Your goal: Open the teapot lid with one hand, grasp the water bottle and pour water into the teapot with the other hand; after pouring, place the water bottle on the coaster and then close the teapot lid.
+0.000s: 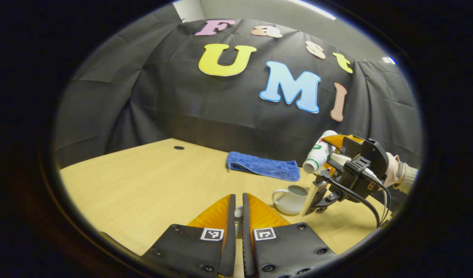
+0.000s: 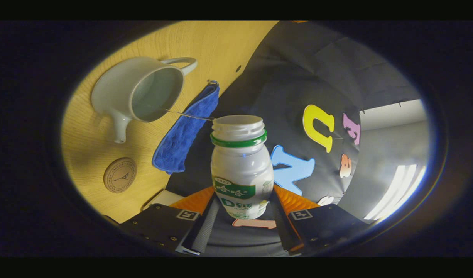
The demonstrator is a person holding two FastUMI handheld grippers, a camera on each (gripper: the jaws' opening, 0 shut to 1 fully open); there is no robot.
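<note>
White water bottle [image 2: 241, 170], uncapped, is clamped in the right gripper [image 2: 242, 216] and tipped over the open teapot [image 2: 138, 90]: pouring in hand. Left gripper [image 1: 239, 210] jaws narrow on something pale, likely the lid. Coaster [image 2: 120, 174] lies beside the teapot, awaiting the bottle.

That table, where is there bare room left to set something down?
The table is bare across its whole near and left stretch, from the blue cloth to the small hole at the back. It is crowded at the right, where the teapot, the tilted bottle and the right gripper gather.
</note>
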